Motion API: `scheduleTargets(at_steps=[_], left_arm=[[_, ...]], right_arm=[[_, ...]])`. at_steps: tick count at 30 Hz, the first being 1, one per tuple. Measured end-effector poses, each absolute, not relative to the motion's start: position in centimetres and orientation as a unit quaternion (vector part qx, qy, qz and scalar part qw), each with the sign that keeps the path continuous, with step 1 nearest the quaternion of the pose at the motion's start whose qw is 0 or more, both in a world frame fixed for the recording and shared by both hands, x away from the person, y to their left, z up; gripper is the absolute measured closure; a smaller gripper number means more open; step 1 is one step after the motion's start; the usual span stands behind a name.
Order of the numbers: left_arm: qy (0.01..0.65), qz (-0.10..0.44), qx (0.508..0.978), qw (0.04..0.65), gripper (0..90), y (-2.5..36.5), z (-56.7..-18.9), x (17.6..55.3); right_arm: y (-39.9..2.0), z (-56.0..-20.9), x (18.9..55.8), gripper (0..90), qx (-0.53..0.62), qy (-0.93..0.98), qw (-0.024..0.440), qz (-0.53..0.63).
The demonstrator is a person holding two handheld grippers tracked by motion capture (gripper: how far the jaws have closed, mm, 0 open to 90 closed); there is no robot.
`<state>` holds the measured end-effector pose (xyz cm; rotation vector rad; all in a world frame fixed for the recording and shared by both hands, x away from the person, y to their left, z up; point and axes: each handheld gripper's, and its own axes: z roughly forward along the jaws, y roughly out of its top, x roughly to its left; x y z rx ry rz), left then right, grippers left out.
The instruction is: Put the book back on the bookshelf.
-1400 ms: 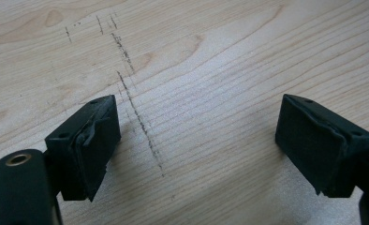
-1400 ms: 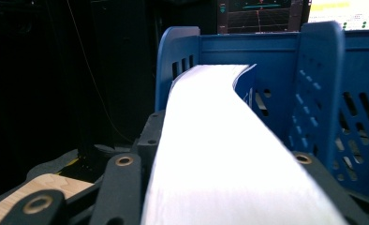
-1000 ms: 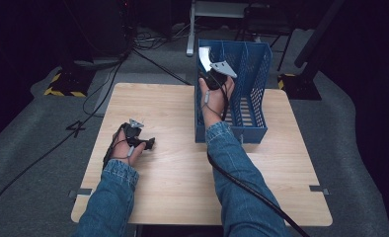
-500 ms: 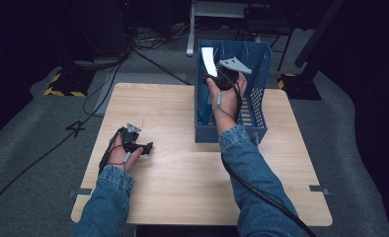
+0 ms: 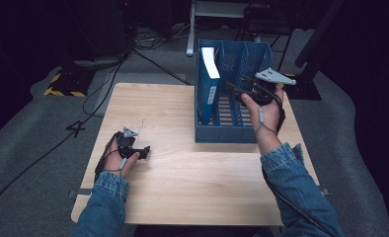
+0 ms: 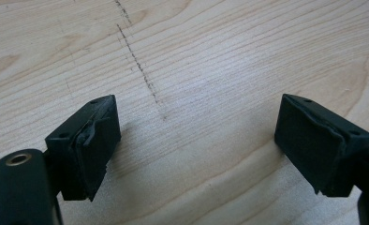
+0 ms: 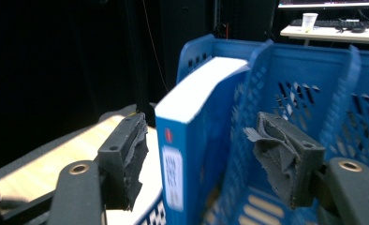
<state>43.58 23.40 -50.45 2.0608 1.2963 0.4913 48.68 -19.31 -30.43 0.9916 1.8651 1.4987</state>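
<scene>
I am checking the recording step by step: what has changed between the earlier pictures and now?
The right gripper has let go of the blue book: its jaws have just been opening, and the hand has drawn back to the right, away from it. The book stays upright in the left compartment of the blue rack. The left gripper stays open, resting on the table.

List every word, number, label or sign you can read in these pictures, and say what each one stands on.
"4": a mark on the grey floor left of the table.
White label on the spine of the blue book in the blue file rack: print too blurred to read.
Small red mark above that label: too small to read.
Yellow and black hazard stripes on the floor: no words.
</scene>
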Motion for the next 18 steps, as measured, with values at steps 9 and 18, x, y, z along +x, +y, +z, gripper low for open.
scheduleTargets(at_steps=[9, 18], left_arm=[[0.493, 0.186, 0.786, 0.324, 14.8, 23.4, -50.5, 43.6], [0.493, 0.184, 0.786, 0.326, 14.6, 23.4, -50.5, 43.5]], right_arm=[[-25.7, -34.0, 44.3, 35.4, 0.382, 0.708, 0.226, 0.550], [-31.9, -39.0, 42.8, 35.6, 0.410, 0.741, 0.208, 0.489]])
